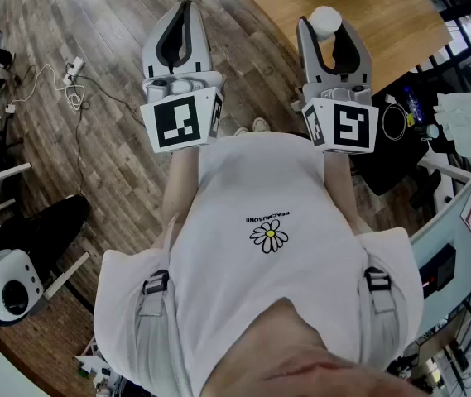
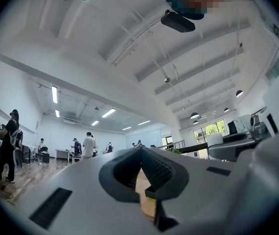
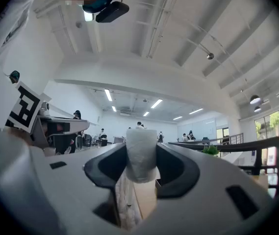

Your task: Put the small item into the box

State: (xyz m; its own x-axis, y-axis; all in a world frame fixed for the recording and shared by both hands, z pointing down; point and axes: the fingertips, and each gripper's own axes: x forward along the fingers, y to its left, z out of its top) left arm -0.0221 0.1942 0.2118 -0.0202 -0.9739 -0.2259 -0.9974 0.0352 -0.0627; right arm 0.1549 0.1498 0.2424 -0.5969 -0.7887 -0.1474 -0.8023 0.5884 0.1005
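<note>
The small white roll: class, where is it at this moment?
In the head view, the small white roll sits upper right, clamped between the fingers of the right gripper, over the edge of the wooden table.

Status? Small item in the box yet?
Not yet. Done: white roll picked up, clamped in the right claw. In hand: held out toward the wooden table. Left: placing it; no box clearly in view. The left claw is shut, empty.
</note>
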